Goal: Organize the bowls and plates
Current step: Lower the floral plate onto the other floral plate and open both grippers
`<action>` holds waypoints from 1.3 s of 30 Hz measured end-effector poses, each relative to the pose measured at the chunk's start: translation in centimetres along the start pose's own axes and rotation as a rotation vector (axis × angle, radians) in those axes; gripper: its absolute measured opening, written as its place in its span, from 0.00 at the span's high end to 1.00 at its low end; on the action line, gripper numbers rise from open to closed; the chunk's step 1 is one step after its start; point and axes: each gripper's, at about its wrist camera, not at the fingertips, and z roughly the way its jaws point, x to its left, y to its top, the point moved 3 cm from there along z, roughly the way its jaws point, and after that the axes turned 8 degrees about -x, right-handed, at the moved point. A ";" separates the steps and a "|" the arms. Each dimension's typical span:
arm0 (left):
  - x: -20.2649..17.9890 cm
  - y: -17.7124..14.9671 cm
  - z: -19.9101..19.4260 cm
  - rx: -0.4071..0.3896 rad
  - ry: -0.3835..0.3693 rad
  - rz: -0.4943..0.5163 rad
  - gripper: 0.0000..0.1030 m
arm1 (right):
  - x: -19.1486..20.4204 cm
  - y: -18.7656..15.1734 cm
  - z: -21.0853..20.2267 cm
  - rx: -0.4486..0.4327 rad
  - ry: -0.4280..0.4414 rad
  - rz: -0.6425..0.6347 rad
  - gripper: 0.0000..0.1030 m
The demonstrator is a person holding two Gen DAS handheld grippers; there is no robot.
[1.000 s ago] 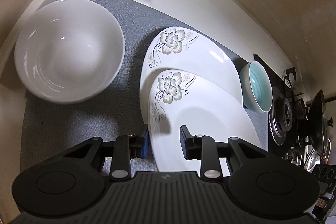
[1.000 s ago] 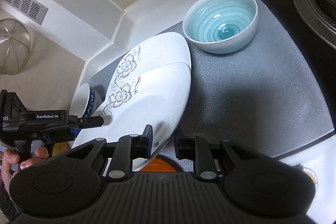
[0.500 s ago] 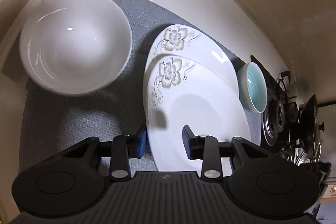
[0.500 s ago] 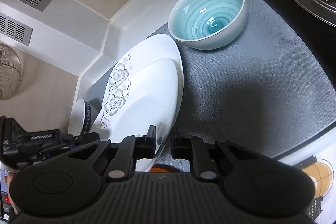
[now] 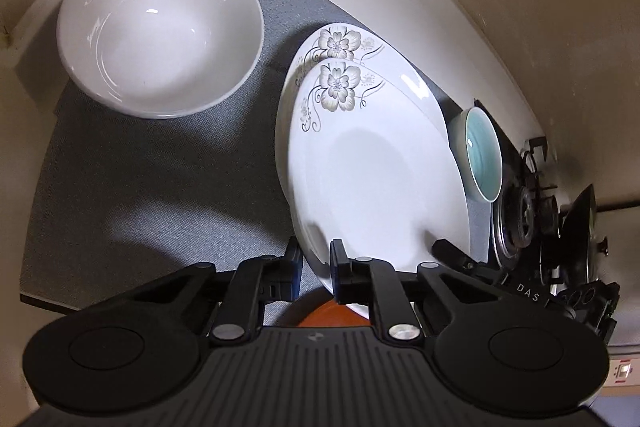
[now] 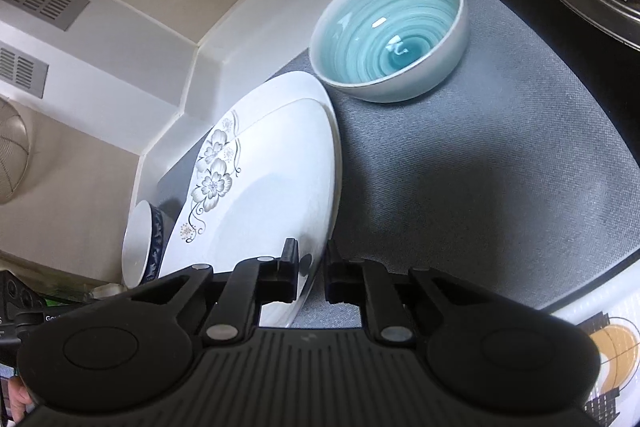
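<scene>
Far left on the grey mat (image 5: 152,187) sits the big white bowl (image 5: 160,27), on its own and well apart from the teal bowl (image 5: 482,155) over on the right by the stove (image 5: 524,211); so your bowls aren't grouped yet, by the look of it.

Move to the middle and here's the action: the upper flowered plate (image 5: 376,179) lies over the lower flowered plate (image 5: 404,83), flower prints nearly lined up, the lower one's rim peeking out at the far edge. Whether the top plate is fully seated or a touch above, you can't tell from here.

Your left gripper (image 5: 314,267) has its jaws clamped across the near-left rim of that upper plate. On the other side, your right gripper (image 6: 310,273) straddles the near-right rim, fingers close on either side, seemingly pinching it too.

I'd call the plate stack all but done. Left to do: let go of both rims, then bring the two bowls together.
</scene>
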 end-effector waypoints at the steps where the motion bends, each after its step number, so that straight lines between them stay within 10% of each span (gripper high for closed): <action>1: 0.0 0.0 0.0 -0.002 -0.001 -0.005 0.86 | 0.0 0.1 0.0 -0.002 0.001 0.006 0.86; 10: 0.6 0.2 0.2 -0.006 -0.011 -0.058 0.88 | 0.9 -1.1 -2.5 -0.011 -0.021 -0.054 0.66; 14: 0.2 0.3 0.3 -0.012 -0.007 -0.050 0.88 | 1.5 -1.7 -2.8 -0.016 -0.061 -0.103 0.85; 39: 1.7 1.3 2.3 -0.016 0.040 -0.101 0.83 | 2.0 -0.6 0.0 -0.048 -0.122 -0.208 0.86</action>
